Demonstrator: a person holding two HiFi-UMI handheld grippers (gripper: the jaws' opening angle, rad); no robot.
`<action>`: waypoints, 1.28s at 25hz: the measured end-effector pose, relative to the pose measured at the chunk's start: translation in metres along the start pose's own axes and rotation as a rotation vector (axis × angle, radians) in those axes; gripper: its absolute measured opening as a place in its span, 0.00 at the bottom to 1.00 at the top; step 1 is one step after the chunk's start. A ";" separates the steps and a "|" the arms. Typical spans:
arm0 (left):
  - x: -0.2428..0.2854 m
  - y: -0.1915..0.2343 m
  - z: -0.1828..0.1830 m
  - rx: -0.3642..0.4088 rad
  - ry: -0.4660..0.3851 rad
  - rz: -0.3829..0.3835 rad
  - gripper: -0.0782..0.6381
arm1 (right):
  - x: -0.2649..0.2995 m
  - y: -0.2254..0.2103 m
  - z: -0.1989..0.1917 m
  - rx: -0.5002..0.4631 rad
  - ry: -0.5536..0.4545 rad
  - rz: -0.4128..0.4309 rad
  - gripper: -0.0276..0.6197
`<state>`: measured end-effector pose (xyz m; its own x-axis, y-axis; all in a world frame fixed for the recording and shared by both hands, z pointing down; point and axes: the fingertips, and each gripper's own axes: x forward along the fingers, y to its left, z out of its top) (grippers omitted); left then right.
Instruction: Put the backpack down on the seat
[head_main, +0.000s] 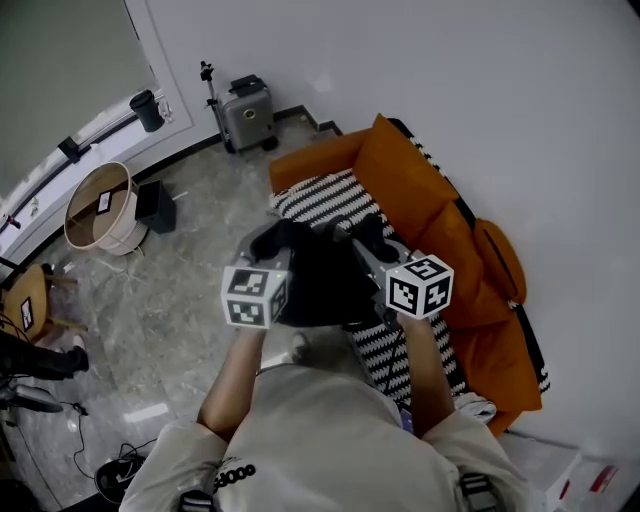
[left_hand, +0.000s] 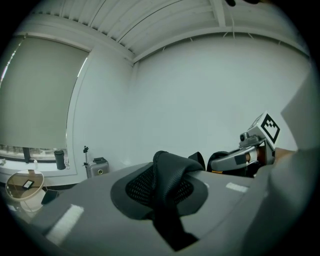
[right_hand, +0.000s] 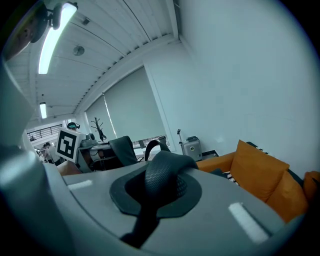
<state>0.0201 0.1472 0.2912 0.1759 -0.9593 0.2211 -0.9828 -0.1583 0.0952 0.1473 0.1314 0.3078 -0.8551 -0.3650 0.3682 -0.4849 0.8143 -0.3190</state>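
In the head view a black backpack (head_main: 322, 278) hangs between my two grippers, in front of an orange sofa (head_main: 408, 185) whose seat carries a black-and-white striped cover (head_main: 322, 197). My left gripper (head_main: 274, 243) is shut on a black mesh shoulder strap (left_hand: 167, 186), which bulges out past its fingertips in the left gripper view. My right gripper (head_main: 352, 243) is shut on another padded mesh strap (right_hand: 162, 181). The bag's lower part hides behind my arms. The right gripper (left_hand: 245, 155) also shows in the left gripper view, and the left gripper's marker cube (right_hand: 68, 144) in the right gripper view.
A silver suitcase (head_main: 247, 113) stands against the far wall. A round wicker basket (head_main: 100, 208) and a black box (head_main: 157, 205) sit on the marble floor at left, with a wooden stool (head_main: 25, 303) nearer. Orange cushions (head_main: 498, 258) line the sofa back by the white wall.
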 end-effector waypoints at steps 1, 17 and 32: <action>0.004 0.006 0.000 0.001 0.002 -0.002 0.18 | 0.006 -0.002 0.002 0.003 0.003 -0.003 0.05; 0.084 0.062 0.006 0.027 0.016 -0.065 0.18 | 0.077 -0.048 0.026 0.033 0.019 -0.075 0.05; 0.201 0.100 -0.002 0.007 0.094 -0.078 0.18 | 0.144 -0.142 0.053 0.052 0.056 -0.071 0.05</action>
<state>-0.0425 -0.0610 0.3469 0.2560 -0.9179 0.3031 -0.9662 -0.2335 0.1088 0.0831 -0.0610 0.3601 -0.8075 -0.3937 0.4393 -0.5538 0.7623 -0.3348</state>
